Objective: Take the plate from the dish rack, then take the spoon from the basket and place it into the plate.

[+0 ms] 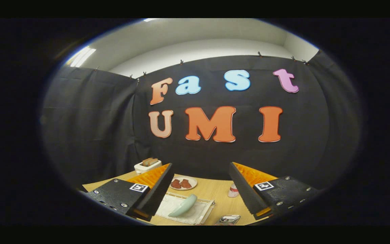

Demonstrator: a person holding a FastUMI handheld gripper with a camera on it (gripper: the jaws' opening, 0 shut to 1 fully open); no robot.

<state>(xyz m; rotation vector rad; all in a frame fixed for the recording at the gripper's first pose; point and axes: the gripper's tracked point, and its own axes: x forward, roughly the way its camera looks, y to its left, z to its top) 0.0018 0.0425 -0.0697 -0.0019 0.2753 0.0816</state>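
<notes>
Spreading across the lower part of the scene, the wooden desk carries everything, with the black cloth wall standing behind it. The tool hangs above the desk with its fingers wide apart and nothing between them, which reads as the start of an approach, not a grasp.

Below and between the fingers lies the white dish rack, set flat on the desk. A pale green plate stands on edge in it, tilted, probably so the rim sticks up where two fingers can pinch it. It sits closer to the left finger than the right.

Beyond the rack, a small round dish holds two reddish pieces of food. Further back, behind the left finger, a white toaster has brown slices poking from its top. Just inside the right finger stands a small white and red thing, too blurred to name. A shiny metal object lies nearest, right of the rack; whether it belongs to the spoon's basket I cannot tell.
</notes>
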